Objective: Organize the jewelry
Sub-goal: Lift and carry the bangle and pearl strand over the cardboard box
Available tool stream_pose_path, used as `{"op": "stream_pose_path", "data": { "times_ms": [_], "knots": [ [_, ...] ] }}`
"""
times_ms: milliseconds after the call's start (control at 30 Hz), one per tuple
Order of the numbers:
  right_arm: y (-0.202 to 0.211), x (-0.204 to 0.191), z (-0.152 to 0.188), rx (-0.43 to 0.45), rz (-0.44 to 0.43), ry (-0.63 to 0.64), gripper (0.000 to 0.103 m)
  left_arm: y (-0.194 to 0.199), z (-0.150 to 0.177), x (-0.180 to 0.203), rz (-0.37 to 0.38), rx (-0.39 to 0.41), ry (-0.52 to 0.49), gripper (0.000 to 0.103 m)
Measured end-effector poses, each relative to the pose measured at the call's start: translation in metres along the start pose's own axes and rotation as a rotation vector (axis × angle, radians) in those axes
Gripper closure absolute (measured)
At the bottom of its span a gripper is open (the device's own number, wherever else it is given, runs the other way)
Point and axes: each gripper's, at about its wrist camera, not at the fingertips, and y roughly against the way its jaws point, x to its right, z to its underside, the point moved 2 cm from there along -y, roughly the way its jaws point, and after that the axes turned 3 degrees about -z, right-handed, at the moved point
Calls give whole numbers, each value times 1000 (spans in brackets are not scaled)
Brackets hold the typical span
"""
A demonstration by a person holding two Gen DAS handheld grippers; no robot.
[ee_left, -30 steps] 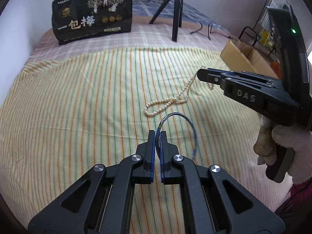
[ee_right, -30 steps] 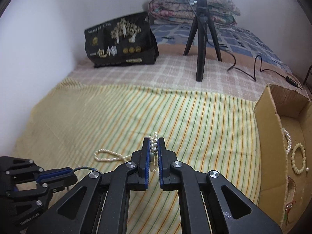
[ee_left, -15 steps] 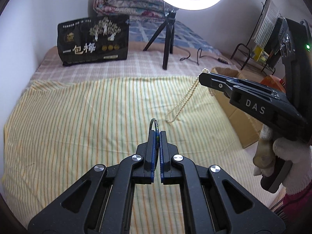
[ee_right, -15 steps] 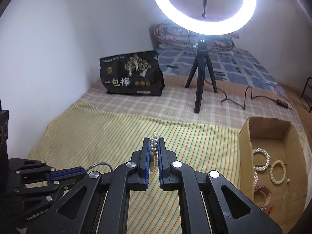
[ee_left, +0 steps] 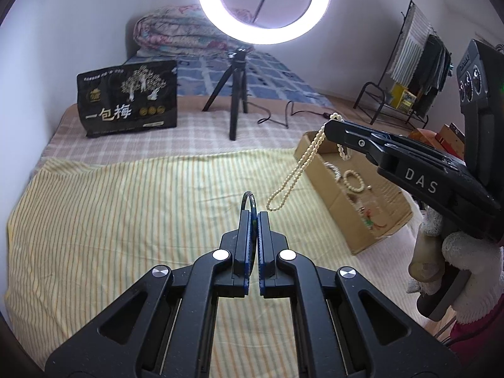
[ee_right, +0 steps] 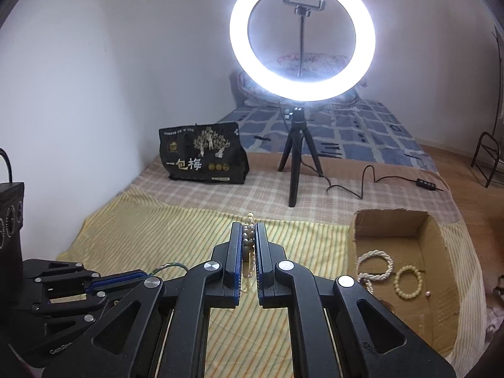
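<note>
Above the yellow striped cloth [ee_left: 126, 208] on the bed, both grippers hold jewelry up in the air. The left gripper [ee_left: 254, 217] is pressed together on a thin dark blue ring-shaped bangle [ee_left: 249, 200], which sticks up past the tips. The right gripper [ee_right: 249, 236] pinches a long cream pearl necklace [ee_left: 302, 163] — its loop hangs down freely, clear of the cloth.

The open brown cardboard box [ee_right: 441, 252] sits at the right edge of the bed, and a few pearl bracelets [ee_right: 378, 263] already lie inside it. So the job now, I think, is to carry both pieces over the box and let go.

To do it well, keep the squeeze tight until each piece is right over the middle of the box. Lift the necklace high enough that its hanging loop clears the near wall — it could catch there. Move slowly so it does not swing, then lower it in before letting go.
</note>
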Motion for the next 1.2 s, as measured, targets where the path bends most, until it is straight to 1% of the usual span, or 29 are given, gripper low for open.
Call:
{"op": "stream_pose_path", "data": {
  "times_ms": [300, 667, 933, 1200],
  "knots": [
    [42, 34, 1, 50, 59, -32, 97, 3, -14, 35, 43, 27, -19, 102],
    [91, 89, 16, 86, 154, -84, 97, -9, -29, 90, 104, 33, -43, 102],
    [111, 129, 32, 81, 204, -123, 97, -29, -35, 123, 130, 20, -66, 102],
    [114, 160, 47, 61, 220, -162, 97, -51, -38, 154, 153, 0, -85, 102]
  ]
}}
